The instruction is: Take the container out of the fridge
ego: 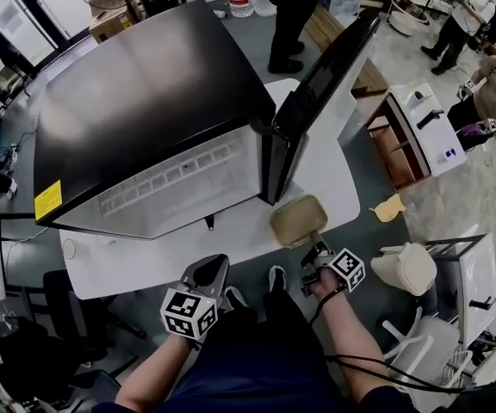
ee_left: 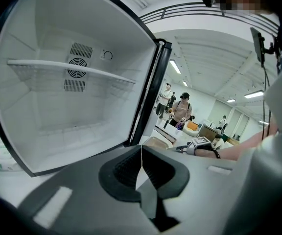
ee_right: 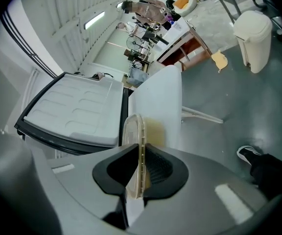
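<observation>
Grey floor spreads through a busy workroom, where a white table carries a black fridge with its door swung open. The right gripper has its jaws drawn narrow and pinched on the rim of a tan, see-through container, which stands edge-on between the pads and reaches forward past the tips. In the head view this container is outside the fridge, over the near edge of the table, just beyond the right gripper and near the lower end of the door. To the left of these jaws lies the door's white inner panel; far off to their right stands a white bin. The left gripper has its jaws pressed together on nothing. Ahead of them and to the left opens the fridge's white inside with a wire shelf.
</observation>
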Demonstrator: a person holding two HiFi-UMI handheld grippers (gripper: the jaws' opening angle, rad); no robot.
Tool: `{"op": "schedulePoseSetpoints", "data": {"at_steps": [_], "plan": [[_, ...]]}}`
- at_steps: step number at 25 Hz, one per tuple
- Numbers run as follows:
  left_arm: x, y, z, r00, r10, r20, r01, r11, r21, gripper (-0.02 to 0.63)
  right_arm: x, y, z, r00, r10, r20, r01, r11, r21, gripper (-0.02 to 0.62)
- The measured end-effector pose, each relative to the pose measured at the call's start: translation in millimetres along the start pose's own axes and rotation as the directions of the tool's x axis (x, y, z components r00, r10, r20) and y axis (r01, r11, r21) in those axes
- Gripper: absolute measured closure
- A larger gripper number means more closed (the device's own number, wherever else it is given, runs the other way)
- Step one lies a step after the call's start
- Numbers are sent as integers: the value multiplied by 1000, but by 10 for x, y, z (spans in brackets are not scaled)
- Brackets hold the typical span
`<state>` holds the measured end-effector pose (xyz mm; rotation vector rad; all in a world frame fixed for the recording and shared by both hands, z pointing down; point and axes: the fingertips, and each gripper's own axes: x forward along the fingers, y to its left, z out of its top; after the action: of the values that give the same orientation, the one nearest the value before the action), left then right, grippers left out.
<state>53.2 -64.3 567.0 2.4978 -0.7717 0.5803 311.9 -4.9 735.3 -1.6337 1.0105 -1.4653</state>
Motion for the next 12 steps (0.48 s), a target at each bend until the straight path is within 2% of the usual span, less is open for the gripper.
{"op": "schedulePoseSetpoints", "data": {"at_steps": [12], "plan": [[55,1,-19,1000,10,-9,-10,1000,-9,601,132,-10,0,1000,-5,3,5,999,37,540]]}}
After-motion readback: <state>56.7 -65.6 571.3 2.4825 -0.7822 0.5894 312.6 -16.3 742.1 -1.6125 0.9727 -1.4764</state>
